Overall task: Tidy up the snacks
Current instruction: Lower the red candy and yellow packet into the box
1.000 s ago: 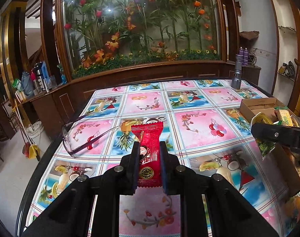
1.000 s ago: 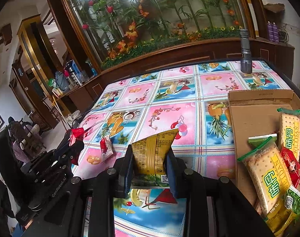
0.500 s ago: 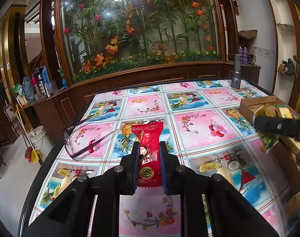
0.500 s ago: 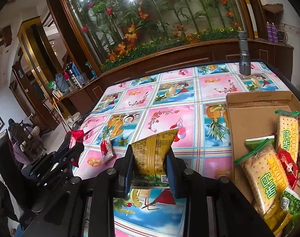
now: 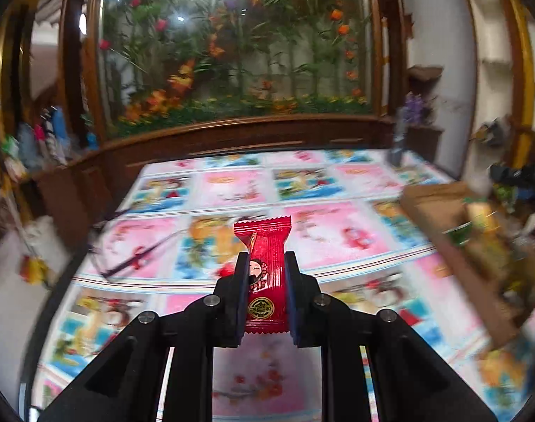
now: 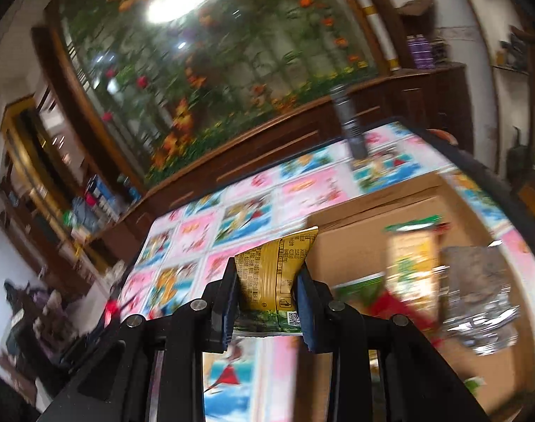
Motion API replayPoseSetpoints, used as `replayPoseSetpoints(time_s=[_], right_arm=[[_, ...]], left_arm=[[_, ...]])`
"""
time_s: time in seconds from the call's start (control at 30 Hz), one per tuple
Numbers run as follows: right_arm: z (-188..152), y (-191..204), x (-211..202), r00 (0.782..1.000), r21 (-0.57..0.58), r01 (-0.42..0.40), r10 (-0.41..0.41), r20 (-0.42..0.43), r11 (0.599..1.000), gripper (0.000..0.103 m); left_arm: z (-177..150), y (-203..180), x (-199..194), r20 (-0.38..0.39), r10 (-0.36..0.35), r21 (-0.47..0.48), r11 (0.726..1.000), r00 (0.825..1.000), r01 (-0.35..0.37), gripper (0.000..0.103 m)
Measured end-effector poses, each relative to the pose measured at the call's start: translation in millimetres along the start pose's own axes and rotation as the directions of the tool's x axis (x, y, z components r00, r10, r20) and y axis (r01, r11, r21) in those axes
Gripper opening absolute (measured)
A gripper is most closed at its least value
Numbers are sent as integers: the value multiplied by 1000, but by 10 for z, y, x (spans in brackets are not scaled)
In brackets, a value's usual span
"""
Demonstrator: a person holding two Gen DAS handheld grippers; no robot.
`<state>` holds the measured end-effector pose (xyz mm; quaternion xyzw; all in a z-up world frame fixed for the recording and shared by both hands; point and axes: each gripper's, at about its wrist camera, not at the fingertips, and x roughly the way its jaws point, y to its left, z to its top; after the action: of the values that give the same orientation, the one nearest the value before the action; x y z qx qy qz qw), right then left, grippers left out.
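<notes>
A red snack packet (image 5: pixel 265 274) is being squeezed upright between the two fingers of the left claw (image 5: pixel 266 293), above the bench (image 5: pixel 338 225) with its bright picture cloth. A yellow snack bag (image 6: pixel 272 274) is being pinched the same way in the right claw (image 6: pixel 267 302), just over the near left corner of the cardboard box (image 6: pixel 359 242). Inside the box, a yellow cracker pack (image 6: pixel 413 256) and a shiny silver wrapper (image 6: pixel 478 299) are being kept side by side. A dark tall flashlight (image 6: pixel 350 123) is being shown standing at the far end of the bench. Only from the left wrist are glasses (image 5: pixel 140 256) being seen, lying on the cloth to the left. The box (image 5: pixel 454 232) is being shown there blurred, far to the right.
</notes>
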<state>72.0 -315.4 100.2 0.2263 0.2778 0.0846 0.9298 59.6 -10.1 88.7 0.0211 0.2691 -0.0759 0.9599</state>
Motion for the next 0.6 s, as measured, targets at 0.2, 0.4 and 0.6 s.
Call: replayPoseSetpoints(time_s=[0.2,0.4,0.6], right_arm=[[212,-576,-278,992,124,92,-101,74,988,32],[307,-932,-337,996,214,74,-84,38,974,32],[293,-1049,-358,996,218,82,-85,4,972,32]], left_arm=[[65,-178,-125,4,-229,-4,973,973,229,18],[176,-948,-95,-27,-360,37,932,933,361,18],[182,-1918,88,-94,-478,80,871,873,485,18]])
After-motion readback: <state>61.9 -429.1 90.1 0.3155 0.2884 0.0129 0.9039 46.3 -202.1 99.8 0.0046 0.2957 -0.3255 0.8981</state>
